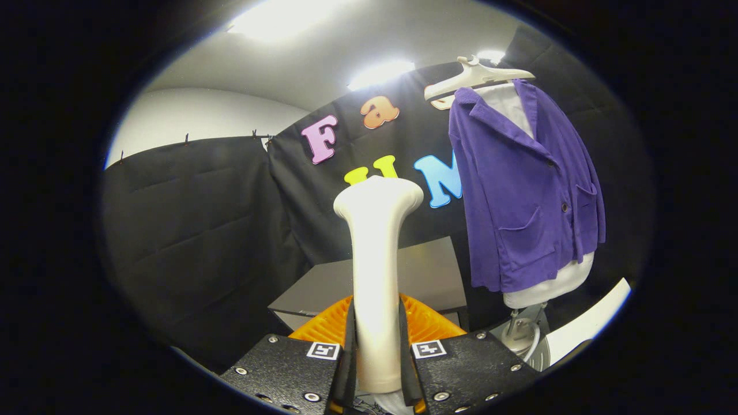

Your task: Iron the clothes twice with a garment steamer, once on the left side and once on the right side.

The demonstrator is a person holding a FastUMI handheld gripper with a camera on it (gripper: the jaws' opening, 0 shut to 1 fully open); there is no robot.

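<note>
Gripper view: gripper (377, 351) fingers (346, 357) are pinching the garment steamer (376, 271), one finger pressed on each side of its pale handle. Steamer stands upright between the fingers, its flared head at top, rising against the black cloth wall. Nothing sits between the steamer head and the clothes.

Purple jacket (524, 190) hangs beyond the fingers, off to the right of the steamer, well apart from it. It is on a white hanger (475, 75) over a white dress form (548, 288); white shows at the open collar and below the hem. Jacket is buttoned, with patch pockets on the front and lapels flat. The form's metal stand (522, 331) shows under it, low, just right of the right finger. A white curved strip (588, 328) lies further right of the stand; cannot tell what it is.

An orange ribbed part (429, 323) sits just behind the fingers on both sides of the steamer handle; cannot tell what it belongs to.

No containers in view.

Grey worktop (426, 276) sits behind the steamer, bare on top, against the cloth wall and left of the jacket. Black cloth (196, 230) hangs on the left side too, clipped along its upper edge. White wall and ceiling above, with bright ceiling lights (277, 20).
</note>
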